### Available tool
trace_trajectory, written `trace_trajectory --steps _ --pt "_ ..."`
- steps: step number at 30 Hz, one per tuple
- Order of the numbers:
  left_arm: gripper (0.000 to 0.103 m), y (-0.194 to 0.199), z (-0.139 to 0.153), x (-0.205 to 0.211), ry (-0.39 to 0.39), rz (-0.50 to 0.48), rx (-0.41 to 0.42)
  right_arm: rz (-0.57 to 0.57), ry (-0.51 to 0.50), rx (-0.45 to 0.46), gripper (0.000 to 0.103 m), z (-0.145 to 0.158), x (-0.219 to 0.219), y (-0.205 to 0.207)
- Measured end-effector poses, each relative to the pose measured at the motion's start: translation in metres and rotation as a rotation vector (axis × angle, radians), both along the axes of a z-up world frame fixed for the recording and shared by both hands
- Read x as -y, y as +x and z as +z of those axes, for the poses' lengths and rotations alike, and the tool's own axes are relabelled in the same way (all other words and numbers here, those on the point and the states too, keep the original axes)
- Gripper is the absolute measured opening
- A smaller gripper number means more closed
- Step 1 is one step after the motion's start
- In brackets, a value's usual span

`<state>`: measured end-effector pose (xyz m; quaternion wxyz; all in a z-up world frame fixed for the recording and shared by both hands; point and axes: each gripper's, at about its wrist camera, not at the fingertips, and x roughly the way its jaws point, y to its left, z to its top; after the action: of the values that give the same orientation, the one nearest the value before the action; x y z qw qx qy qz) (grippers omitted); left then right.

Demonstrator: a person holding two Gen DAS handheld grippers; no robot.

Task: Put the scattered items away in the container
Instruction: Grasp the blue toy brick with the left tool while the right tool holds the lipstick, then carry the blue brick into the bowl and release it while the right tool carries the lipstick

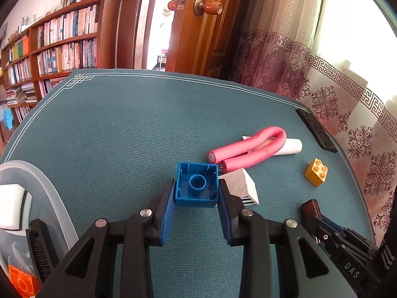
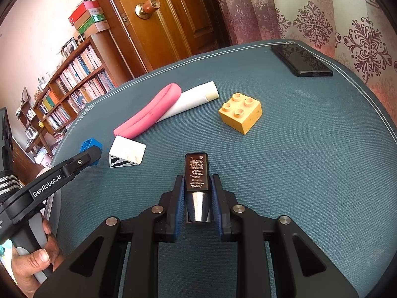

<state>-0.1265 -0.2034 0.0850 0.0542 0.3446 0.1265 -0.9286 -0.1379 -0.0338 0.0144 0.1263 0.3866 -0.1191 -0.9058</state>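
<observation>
My left gripper (image 1: 196, 193) is shut on a blue toy brick (image 1: 197, 185), held hollow side toward the camera above the teal table mat (image 1: 124, 129). My right gripper (image 2: 197, 191) is shut on a small black bottle with a silver cap (image 2: 196, 173). On the mat lie a bent pink foam roller (image 1: 250, 149), a white tube (image 2: 196, 98), a yellow brick (image 2: 240, 113) and a white wedge block with a striped side (image 2: 127, 152). The clear plastic container (image 1: 53, 198) sits at the left and holds a white sponge (image 1: 12, 207), an orange brick (image 1: 21, 280) and a black comb (image 1: 39, 253).
A black phone (image 2: 301, 60) lies at the mat's far right edge beside a patterned curtain (image 2: 322, 19). A wooden door (image 1: 211, 24) and a bookshelf (image 1: 54, 47) stand behind the table. A person's hand (image 2: 32, 260) holds the left gripper's handle.
</observation>
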Motion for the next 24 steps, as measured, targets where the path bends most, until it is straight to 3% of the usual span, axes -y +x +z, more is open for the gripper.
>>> trace_trajectory --steps 17,24 --pt "0.036 0.001 -0.001 -0.003 0.024 -0.031 -0.012 -0.006 0.003 -0.005 0.023 -0.001 0.003 0.006" --pt "0.036 0.011 0.013 -0.011 0.017 -0.027 -0.046 -0.038 -0.023 -0.025 0.022 0.003 -0.004 0.011"
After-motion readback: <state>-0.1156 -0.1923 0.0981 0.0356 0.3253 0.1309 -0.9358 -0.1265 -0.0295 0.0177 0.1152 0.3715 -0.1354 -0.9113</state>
